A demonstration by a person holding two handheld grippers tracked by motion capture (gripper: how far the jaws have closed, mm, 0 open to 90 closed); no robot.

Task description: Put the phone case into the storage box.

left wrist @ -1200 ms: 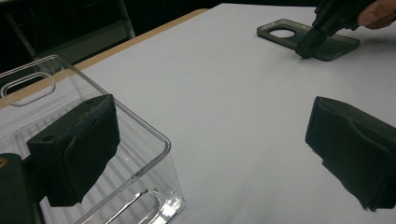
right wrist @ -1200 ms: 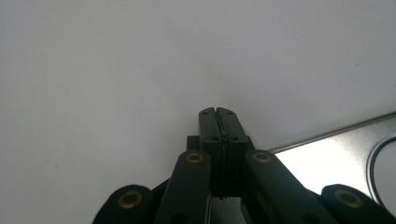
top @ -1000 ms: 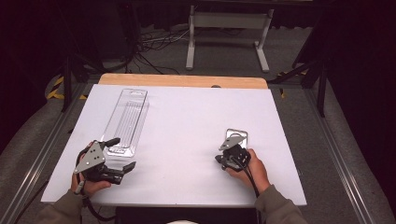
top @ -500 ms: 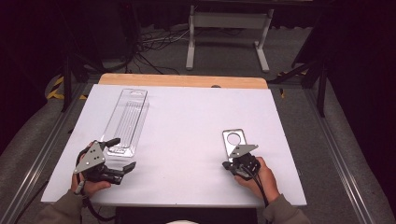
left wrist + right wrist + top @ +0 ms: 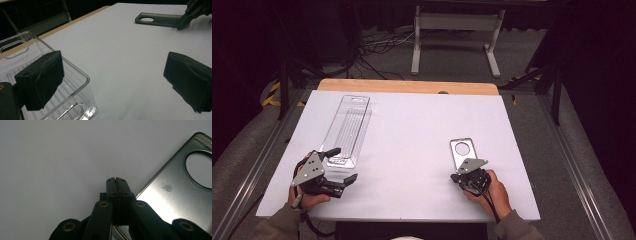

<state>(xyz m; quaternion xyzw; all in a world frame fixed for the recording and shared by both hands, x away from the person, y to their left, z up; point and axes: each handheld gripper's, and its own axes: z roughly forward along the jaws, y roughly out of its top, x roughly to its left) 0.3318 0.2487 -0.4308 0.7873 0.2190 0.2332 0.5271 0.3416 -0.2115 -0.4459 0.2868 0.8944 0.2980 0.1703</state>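
Two hand-held grippers: left [image 5: 343, 165] open beside clear tray [image 5: 347, 131]; right [image 5: 116, 181] shut, seemingly empty, at metal plate [image 5: 172, 192]; next, open to grasp it.

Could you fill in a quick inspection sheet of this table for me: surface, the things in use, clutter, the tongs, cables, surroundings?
Surface: white table top, wooden strip at its far edge.
Job's things: clear plastic tray lying flat at left; grey phone case with a round hole at right.
Clutter: nothing seen.
Tongs: left tongs open, one jaw over the tray's near end; right tongs shut, tips at the case's near edge.
Cables: black cable trailing over the right hand; more on the floor beyond.
Surroundings: dark room, metal stand behind.
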